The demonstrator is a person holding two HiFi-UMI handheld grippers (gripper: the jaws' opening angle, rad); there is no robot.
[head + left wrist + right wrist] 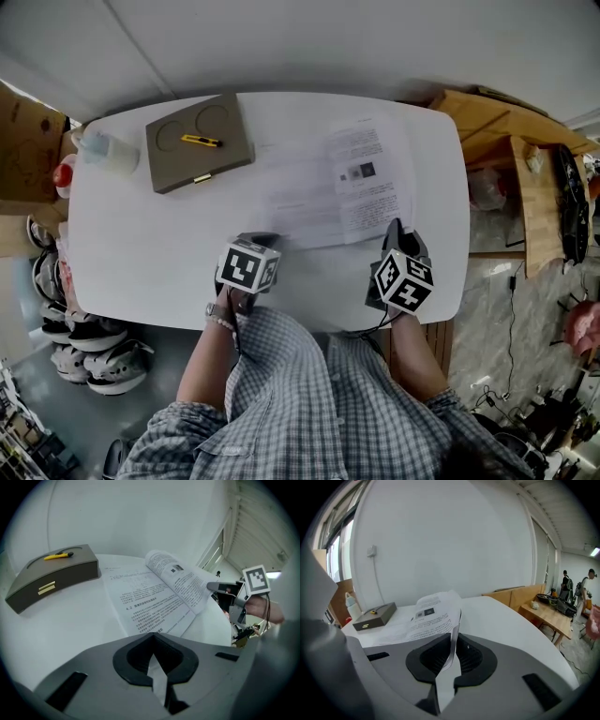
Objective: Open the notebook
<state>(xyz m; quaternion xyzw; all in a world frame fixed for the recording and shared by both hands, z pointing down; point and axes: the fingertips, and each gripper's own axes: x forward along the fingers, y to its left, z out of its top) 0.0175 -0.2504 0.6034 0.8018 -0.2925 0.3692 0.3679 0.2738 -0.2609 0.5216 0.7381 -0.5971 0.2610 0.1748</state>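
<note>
The notebook (328, 183) lies open on the white table (141, 253), with printed pages facing up. My left gripper (261, 242) is at its near left corner and is shut on the white edge of the left-hand sheet, which shows between its jaws (157, 667). My right gripper (396, 228) is at the near right corner, shut on a page that it holds raised and curved (450, 660). The lifted page (180, 576) arches above the flat pages (145, 599). In the left gripper view the right gripper (229, 595) shows at the right.
A grey flat box (230, 127) with a yellow cutter (202, 142) on top stands at the table's far left, and a clear bottle (103, 150) is beside it. A wooden desk (511, 141) is to the right of the table. Helmets (84, 347) lie on the floor at left.
</note>
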